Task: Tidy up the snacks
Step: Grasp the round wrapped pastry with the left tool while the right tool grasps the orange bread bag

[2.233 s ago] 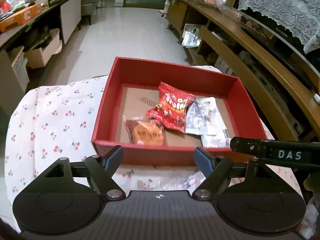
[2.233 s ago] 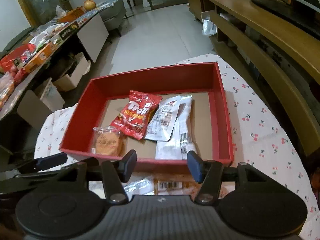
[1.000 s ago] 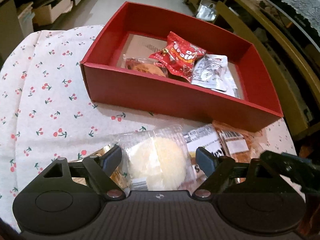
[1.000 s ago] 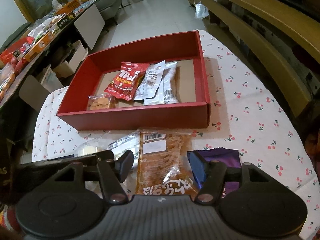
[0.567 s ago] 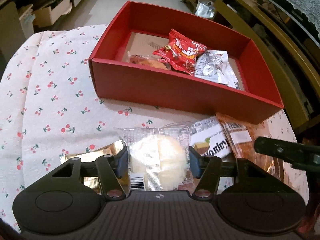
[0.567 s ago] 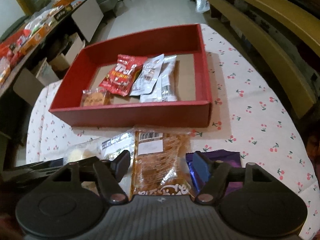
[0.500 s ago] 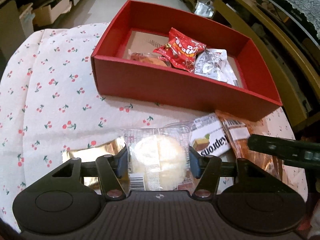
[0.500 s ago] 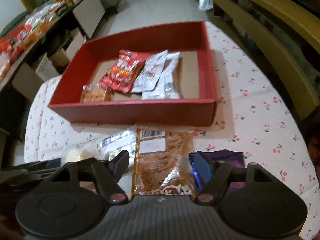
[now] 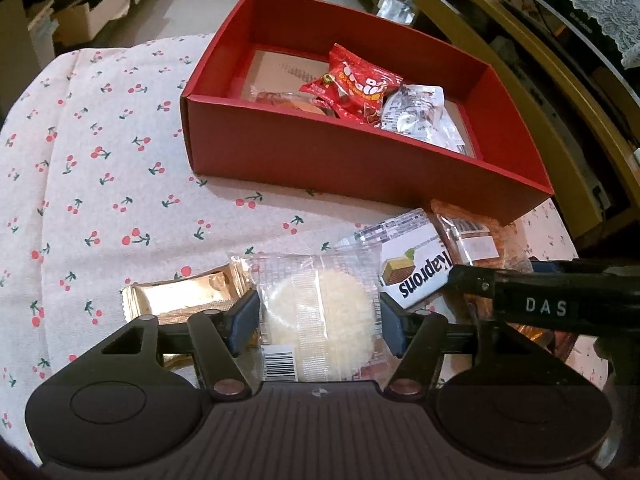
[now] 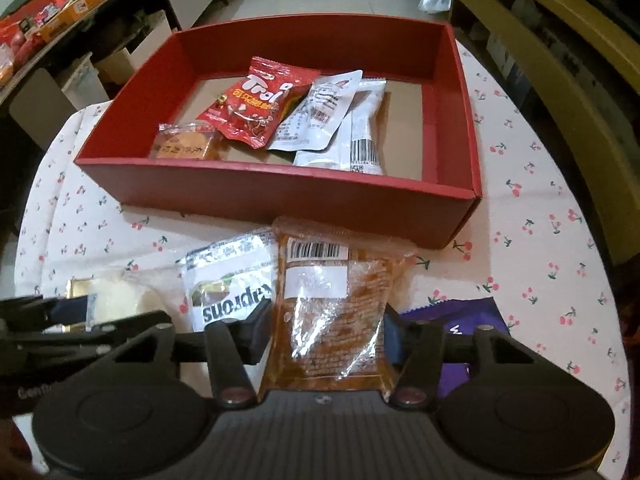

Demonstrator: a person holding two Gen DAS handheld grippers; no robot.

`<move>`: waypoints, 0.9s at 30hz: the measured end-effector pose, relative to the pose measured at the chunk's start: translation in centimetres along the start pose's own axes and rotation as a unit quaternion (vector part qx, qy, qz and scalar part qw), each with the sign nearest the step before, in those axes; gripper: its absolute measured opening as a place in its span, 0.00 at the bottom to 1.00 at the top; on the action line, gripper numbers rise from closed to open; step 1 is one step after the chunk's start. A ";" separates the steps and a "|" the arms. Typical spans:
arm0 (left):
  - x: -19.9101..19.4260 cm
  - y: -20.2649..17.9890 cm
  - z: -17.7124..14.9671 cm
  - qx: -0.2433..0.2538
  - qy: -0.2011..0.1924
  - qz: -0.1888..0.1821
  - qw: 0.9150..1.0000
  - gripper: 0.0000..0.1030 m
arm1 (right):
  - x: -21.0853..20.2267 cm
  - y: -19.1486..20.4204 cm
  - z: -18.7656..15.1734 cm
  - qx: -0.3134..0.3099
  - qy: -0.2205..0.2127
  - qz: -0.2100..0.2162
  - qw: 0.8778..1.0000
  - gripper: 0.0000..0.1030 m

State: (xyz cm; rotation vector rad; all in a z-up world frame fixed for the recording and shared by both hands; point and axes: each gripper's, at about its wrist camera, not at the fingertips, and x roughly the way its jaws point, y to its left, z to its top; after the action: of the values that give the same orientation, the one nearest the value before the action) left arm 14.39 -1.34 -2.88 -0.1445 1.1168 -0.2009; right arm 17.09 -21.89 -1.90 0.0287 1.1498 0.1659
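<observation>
1. The red box [image 10: 280,196] sits on the desk [image 9: 100,184] under its cherry-print cloth, already holding a red gummy bag [image 10: 260,104], two silvery packets and a cookie. The loose snacks lie just in front of its near wall, so the trip is short. My take: lift straight up first so nothing snags on that wall, then go over and in.

2. The right gripper [image 10: 322,340] has its fingers closed in on the orange snack pack [image 10: 332,312], touching both side edges. Looks like a grasp, though the pack still lies on the cloth. It's floppy plastic, so I'd squeeze firmly and keep it level. The free floor at the box's right side looks like the obvious landing spot.

3. The left gripper [image 9: 318,320] has its fingers clamped on the round white cake pack [image 9: 320,316], pads pressed against both sides of the wrapper. Easy on the pressure, that one looks crushable.

4. Still waiting on the desk: a wafer pack [image 9: 412,268] between the two grabbed ones, a gold packet [image 9: 180,296] by the left fingers, and a purple packet [image 10: 460,324] by the right.
</observation>
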 end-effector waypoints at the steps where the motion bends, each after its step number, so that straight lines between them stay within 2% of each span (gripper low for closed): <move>1: -0.1 -0.1 0.0 0.003 -0.001 0.001 1.000 0.65 | -0.1 0.1 -0.2 -0.002 -0.001 0.000 1.000 0.67; 6: -0.7 -0.4 -0.2 0.017 -0.006 0.008 1.000 0.63 | -1.2 0.3 -1.0 -0.005 -0.003 0.014 1.000 0.56; 7: -0.8 -0.5 -0.2 0.018 -0.006 0.008 1.000 0.63 | -1.5 0.4 -1.1 -0.007 -0.005 0.014 1.000 0.48; 8: -0.8 -0.5 -0.3 0.018 -0.006 0.008 1.000 0.63 | -1.6 0.4 -1.3 -0.008 -0.005 0.014 1.000 0.46; 10: -1.0 -0.7 -0.4 0.021 -0.005 0.009 1.000 0.63 | -1.5 0.4 -1.5 -0.005 0.001 0.020 1.000 0.45; 14: -1.0 -1.0 -0.8 0.028 -0.003 0.010 1.000 0.65 | -0.9 0.6 -1.8 -0.001 0.011 0.023 1.000 0.49; 16: -1.0 -1.1 -0.8 0.029 -0.005 0.015 0.999 0.67 | -0.6 0.7 -1.8 0.003 0.020 0.032 0.999 0.62; 17: -0.9 -1.1 -0.8 0.029 -0.003 0.016 0.999 0.70 | -0.5 0.8 -1.8 0.006 0.021 0.034 0.999 0.65; 23: -0.5 -0.4 -0.9 0.022 0.009 0.017 1.000 0.73 | 0.5 1.5 -1.9 -0.001 0.017 0.012 1.000 0.71; 27: -0.6 0.2 -1.0 0.018 0.007 0.028 0.999 0.73 | 0.8 2.1 -2.2 0.002 0.002 0.004 1.000 0.79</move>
State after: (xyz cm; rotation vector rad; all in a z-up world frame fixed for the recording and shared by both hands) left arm 13.20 -0.98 -2.82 -0.0796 1.1296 -0.1722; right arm 15.21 -19.78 -3.32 0.0372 1.1541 0.1706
